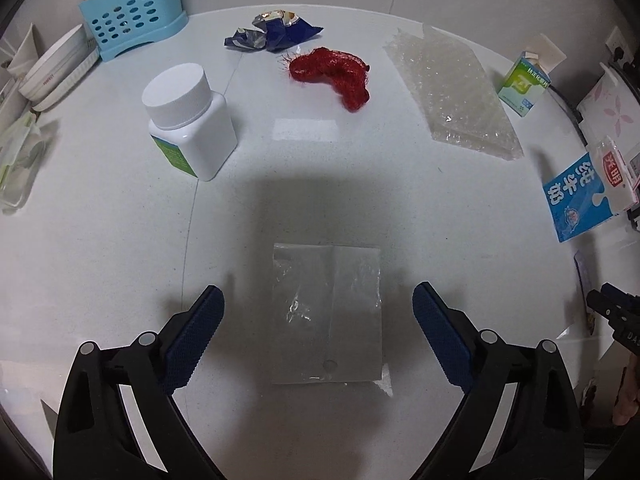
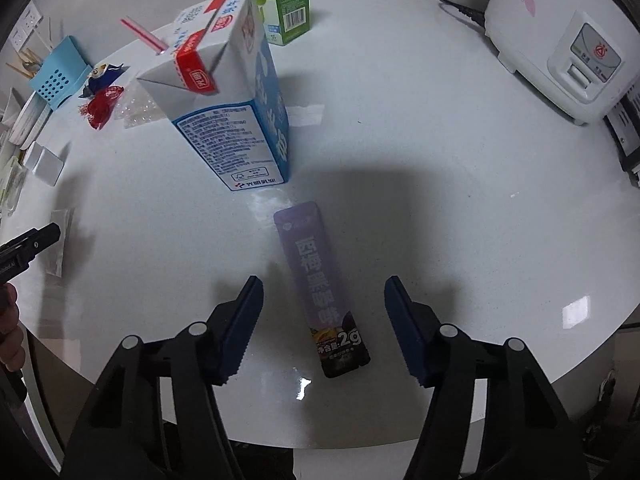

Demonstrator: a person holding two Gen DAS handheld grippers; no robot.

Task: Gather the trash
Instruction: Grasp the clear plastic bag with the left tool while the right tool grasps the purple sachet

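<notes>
Your left gripper point(image 1: 316, 320) jaws apart, clear bag point(image 1: 326, 314) flat between them, your right gripper point(image 2: 324, 320) jaws apart, purple sachet point(image 2: 322, 292) between, milk carton point(image 2: 228, 96) ahead-left, table edge point(image 2: 560, 376) near.

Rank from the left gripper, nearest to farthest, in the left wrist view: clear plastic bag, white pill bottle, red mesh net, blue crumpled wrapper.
From the left gripper:
1. Clear plastic bag, flat between the open fingers.
2. White pill bottle, upright, ahead to the left.
3. Red mesh net, farther, near centre.
4. Blue crumpled wrapper, just behind the net, by the far edge.
</notes>
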